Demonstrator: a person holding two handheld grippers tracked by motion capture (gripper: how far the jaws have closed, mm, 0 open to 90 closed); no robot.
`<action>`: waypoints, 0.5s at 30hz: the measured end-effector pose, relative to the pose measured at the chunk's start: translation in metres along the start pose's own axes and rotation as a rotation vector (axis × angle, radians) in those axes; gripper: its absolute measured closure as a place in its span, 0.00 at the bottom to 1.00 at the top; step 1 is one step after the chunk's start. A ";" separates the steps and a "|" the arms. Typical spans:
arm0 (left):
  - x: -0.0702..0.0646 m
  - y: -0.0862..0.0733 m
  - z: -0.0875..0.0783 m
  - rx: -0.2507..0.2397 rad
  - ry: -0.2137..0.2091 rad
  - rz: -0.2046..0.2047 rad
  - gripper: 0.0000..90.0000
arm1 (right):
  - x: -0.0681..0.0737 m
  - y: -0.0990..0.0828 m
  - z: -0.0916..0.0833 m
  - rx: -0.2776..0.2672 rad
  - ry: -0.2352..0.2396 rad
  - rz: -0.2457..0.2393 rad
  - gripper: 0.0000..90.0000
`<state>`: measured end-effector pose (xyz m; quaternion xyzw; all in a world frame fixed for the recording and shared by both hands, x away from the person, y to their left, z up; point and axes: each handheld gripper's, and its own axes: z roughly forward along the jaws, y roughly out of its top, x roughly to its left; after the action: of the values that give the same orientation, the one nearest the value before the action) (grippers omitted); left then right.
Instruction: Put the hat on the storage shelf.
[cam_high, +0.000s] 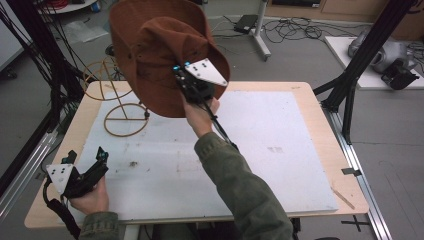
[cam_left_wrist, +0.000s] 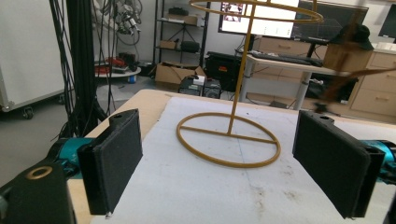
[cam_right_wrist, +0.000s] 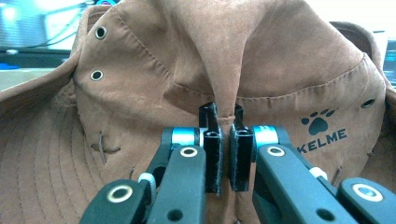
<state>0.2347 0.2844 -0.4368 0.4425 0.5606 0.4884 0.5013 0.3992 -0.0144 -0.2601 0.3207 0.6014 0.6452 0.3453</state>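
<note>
Pale wood counter (cam_high: 305, 90): it carried a white mat (cam_high: 260, 145), scuffed and bare except for the stand at its far left corner.
Brown hat (cam_high: 160, 55): a suede-like brimmed hat was held up in the air over the far left part of the counter, near and above the stand, touching nothing but the jaws that pinched it. In the right gripper view its crown (cam_right_wrist: 224, 56) showed eyelets and a paw-print logo.
Yellow wire stand (cam_high: 120, 107): it stood upright on a ring base (cam_left_wrist: 229, 140), with a post rising to a ring at the top; nothing hung on it.
Right hand-held gripper (cam_high: 192, 85): its jaws were pressed together on a fold of the hat's crown, and the whole weight hung from that pinch.
Left hand-held gripper (cam_high: 85, 160): it rested low at the near left edge of the counter, jaws standing wide apart with nothing between them, looking toward the stand's base.
Progress: from where I stood, the hat was lifted and carried close, which looked like the larger half of the job. Left to do, I judged: lower the crown over the top ring, settle it level, and let go.
</note>
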 end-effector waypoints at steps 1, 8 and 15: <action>0.000 0.000 0.000 0.000 0.000 0.000 0.18 | 0.000 0.000 0.000 0.000 0.000 0.000 0.97; 0.004 0.000 -0.004 0.004 0.008 0.001 0.18 | 0.038 -0.006 0.045 0.007 0.129 -0.012 0.97; 0.007 0.000 -0.005 0.003 0.017 -0.006 0.18 | 0.062 -0.007 0.077 0.019 0.204 -0.023 0.97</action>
<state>0.2288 0.2911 -0.4381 0.4372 0.5669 0.4899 0.4974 0.4292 0.0797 -0.2613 0.2496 0.6432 0.6648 0.2864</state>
